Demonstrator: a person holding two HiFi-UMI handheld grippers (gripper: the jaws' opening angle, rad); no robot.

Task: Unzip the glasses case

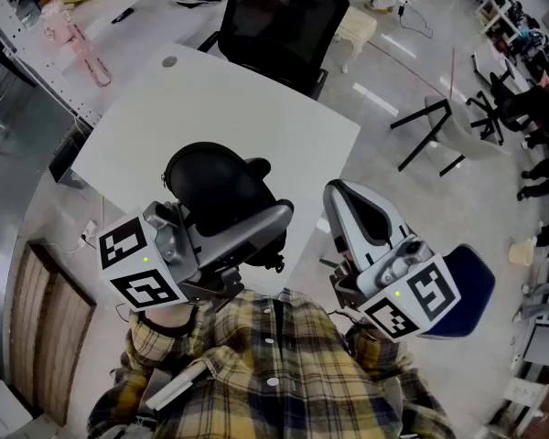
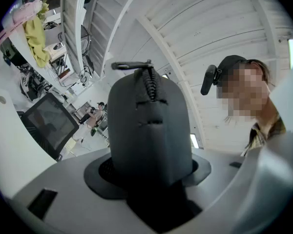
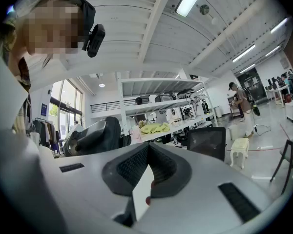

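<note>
The black glasses case point(image 1: 215, 186) is held up in front of the person's chest, above the near edge of the white table point(image 1: 210, 99). My left gripper point(image 1: 247, 231) is shut on it. In the left gripper view the case point(image 2: 149, 126) stands between the jaws, its zipper running down from the top with the pull tab point(image 2: 131, 65) lying to the left. The zipper looks closed as far as it shows. My right gripper point(image 1: 340, 199) is off to the right, apart from the case, pointing away from the body. Its pads point(image 3: 163, 167) meet at the tips with nothing between them.
A black office chair point(image 1: 279, 16) stands at the table's far side, with a white stool point(image 1: 357, 27) beyond it. A blue seat point(image 1: 476, 286) is close behind the right gripper. Racks and cluttered benches point(image 1: 64, 7) line the far left. A wooden panel point(image 1: 46, 327) lies at the lower left.
</note>
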